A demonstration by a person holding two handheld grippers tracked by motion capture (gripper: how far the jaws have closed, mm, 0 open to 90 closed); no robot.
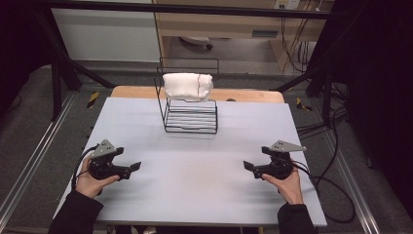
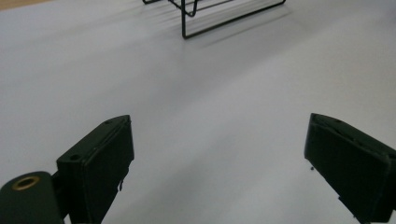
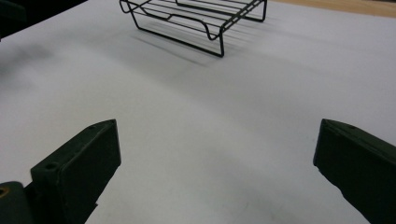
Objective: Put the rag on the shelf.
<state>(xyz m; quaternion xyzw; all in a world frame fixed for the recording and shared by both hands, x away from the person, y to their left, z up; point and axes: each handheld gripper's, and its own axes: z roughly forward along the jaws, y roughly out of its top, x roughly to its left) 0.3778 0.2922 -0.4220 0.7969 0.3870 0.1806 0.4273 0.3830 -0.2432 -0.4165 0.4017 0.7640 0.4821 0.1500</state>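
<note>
A black wire rack point(image 1: 191, 109) stands at the far middle of the white table point(image 1: 195, 165), and a folded white towel point(image 1: 187, 86) hangs over its top rail. My left gripper point(image 1: 131, 168) rests low at the near left, held in a hand, jaws wide apart with nothing between them. My right gripper point(image 1: 250, 167) mirrors it at the near right, also open and empty. In the left gripper view the gripper point(image 2: 217, 154) looks over bare tabletop toward the rack's base point(image 2: 219, 14). In the right gripper view the gripper point(image 3: 217, 161) faces the rack's wire floor point(image 3: 196, 21).
The table's wooden far edge point(image 1: 243, 95) shows behind the rack. Black frame bars point(image 1: 63, 63) and cables point(image 1: 331, 185) flank the table. Grey floor lies on both sides. A wide stretch of tabletop separates the two grippers.
</note>
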